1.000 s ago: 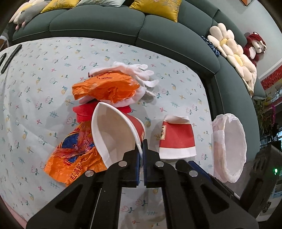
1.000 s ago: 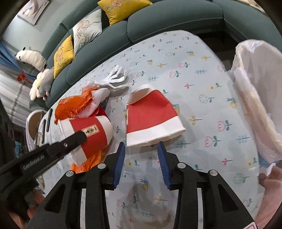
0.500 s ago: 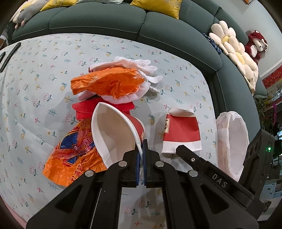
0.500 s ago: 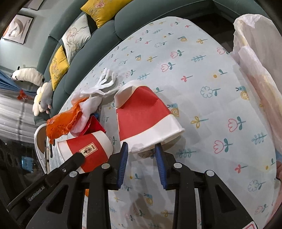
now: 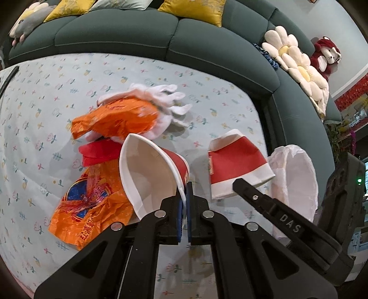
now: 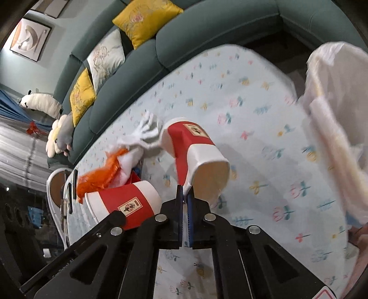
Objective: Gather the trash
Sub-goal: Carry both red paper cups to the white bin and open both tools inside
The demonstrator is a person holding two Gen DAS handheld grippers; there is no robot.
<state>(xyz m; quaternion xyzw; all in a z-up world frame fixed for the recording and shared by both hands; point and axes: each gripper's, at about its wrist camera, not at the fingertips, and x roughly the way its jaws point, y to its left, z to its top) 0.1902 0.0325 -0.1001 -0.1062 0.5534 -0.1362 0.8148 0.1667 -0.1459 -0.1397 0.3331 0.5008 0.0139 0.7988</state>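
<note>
Far left on the flowered table, a crumpled orange bag lies flat, with a red scrap just beyond it at twelve o'clock. Above that, a second orange wrapper sits bunched against a white glove, fingers splayed toward two o'clock.

Now the left gripper: jaws together, pinching the rim of a red-and-white cup. The cup's mouth faces the camera, white inside, tipped toward eleven o'clock from the fingertips.

Moving right, the right gripper has just snapped closed, and there's paper between the jaws: it is clamped on the white rim of the second cup. That cup is squashed, creased along its side, its base pointing away toward eleven o'clock, near the glove. In the left view the same crushed cup shows at two o'clock from the left fingertips, with the right gripper's black finger reaching its lower edge.

Far right, the white-lined bin stands at the table's edge, just beside the crushed cup, mouth open. Behind everything curves the green sofa with yellow cushions and a flower pillow at one o'clock.
</note>
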